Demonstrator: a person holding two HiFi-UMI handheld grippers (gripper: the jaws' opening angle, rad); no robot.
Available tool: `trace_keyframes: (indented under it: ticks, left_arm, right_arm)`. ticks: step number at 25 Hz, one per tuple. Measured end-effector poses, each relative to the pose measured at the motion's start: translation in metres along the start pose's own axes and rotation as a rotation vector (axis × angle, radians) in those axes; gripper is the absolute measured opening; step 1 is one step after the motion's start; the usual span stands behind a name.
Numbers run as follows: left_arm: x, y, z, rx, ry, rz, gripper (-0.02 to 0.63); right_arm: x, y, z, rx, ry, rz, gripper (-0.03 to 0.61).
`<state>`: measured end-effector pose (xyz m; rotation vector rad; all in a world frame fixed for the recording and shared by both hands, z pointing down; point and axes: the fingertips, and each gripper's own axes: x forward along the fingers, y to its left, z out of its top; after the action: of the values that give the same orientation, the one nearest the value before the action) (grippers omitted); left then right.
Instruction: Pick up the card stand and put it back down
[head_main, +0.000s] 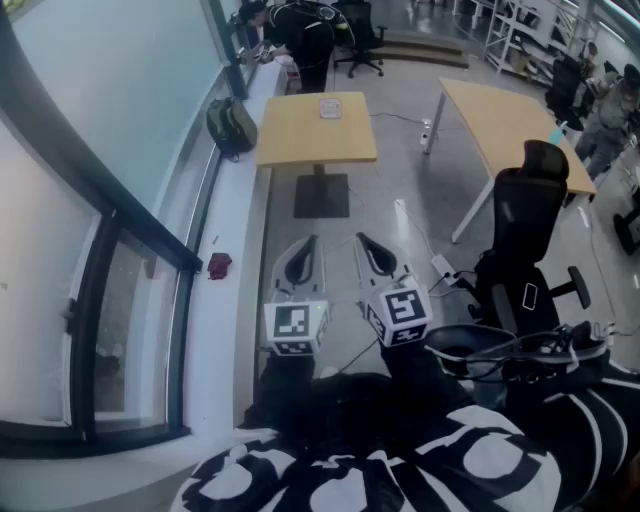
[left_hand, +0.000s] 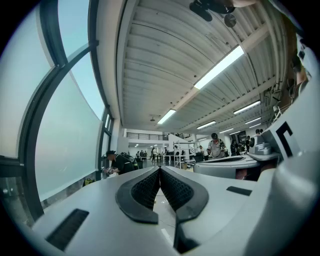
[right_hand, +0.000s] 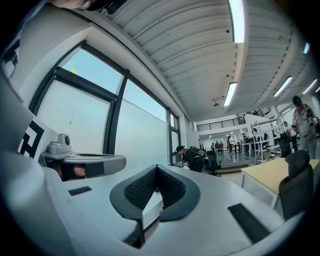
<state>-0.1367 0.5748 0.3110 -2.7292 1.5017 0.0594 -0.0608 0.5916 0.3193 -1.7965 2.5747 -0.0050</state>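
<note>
Approach phase: left gripper (head_main: 311, 242) and right gripper (head_main: 362, 239) sit level, jaws together and empty, well short of the card stand (head_main: 331, 107) on the far tabletop (head_main: 300, 140); next move likely requires advancing and opening one gripper's jaws.

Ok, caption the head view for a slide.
Both shut, left gripper and right gripper face the wooden table bearing the card stand.

right tool (right_hand: 156, 168): jaws together, tips meeting | table (right_hand: 272, 176): far right | chair (right_hand: 296, 186): before it
</note>
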Motion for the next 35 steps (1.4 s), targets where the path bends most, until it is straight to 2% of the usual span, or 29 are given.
trace_keyframes:
  ticks: [6, 16, 21, 28, 35]
  left_arm:
    - [0.003, 0.004, -0.010, -0.005, 0.013, -0.009, 0.005]
    - [0.012, 0.008, -0.015, -0.012, 0.018, -0.071, 0.005]
    - [0.012, 0.034, -0.017, -0.015, 0.021, -0.077, 0.005]
    - [0.016, 0.083, -0.037, -0.072, 0.050, -0.063, 0.005]
    - [0.045, 0.108, -0.069, -0.093, 0.111, -0.054, 0.005]
  right_arm:
    - [0.002, -0.003, 0.002, 0.000, 0.004, -0.037, 0.019]
    - [0.012, 0.001, -0.005, 0.027, 0.010, -0.079, 0.020]
    - [0.035, 0.012, -0.010, 0.053, 0.015, -0.089, 0.020]
    - [0.071, 0.047, -0.030, 0.030, 0.067, -0.062, 0.020]
    - [0.116, 0.030, -0.050, 0.066, 0.092, -0.051, 0.020]
